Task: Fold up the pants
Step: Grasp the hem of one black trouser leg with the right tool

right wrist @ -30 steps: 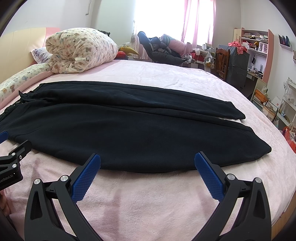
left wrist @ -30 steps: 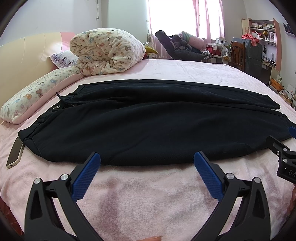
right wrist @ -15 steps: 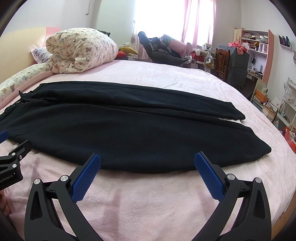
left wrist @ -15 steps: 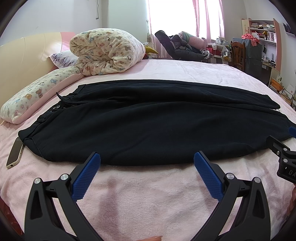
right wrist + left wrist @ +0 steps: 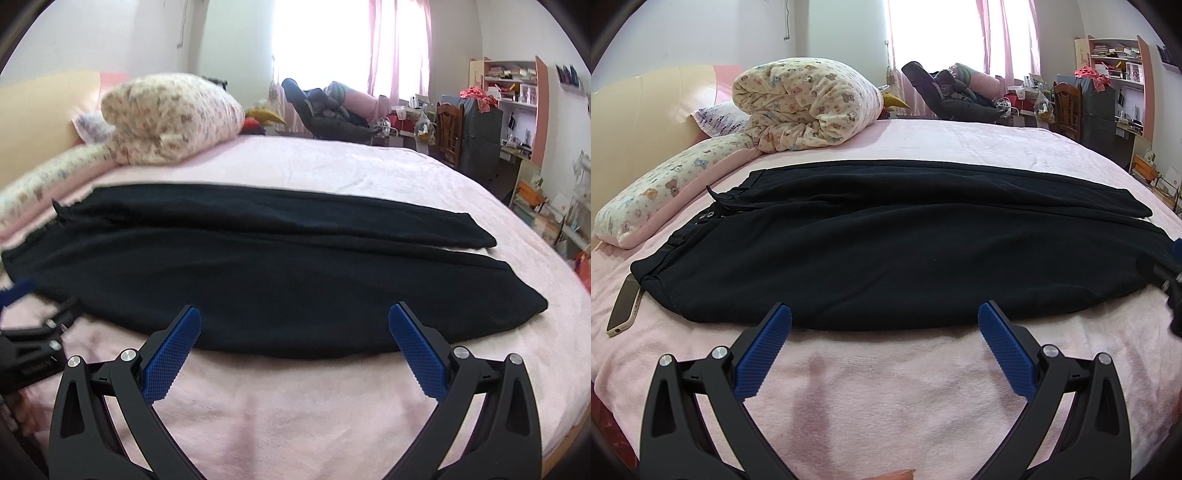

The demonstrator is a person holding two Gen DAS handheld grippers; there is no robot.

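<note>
Shifted rightward, right claw (image 5: 293,332) — like left claw (image 5: 884,328) — gapes; pants (image 5: 886,251) flat.

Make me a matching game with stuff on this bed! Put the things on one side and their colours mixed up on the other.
Things:
1. pants
2. bed cover
3. rolled quilt
4. gripper pads

Colours:
A. blue
B. cream with little bears
C. black
D. pink

Pairs: 1-C, 2-D, 3-B, 4-A
</note>
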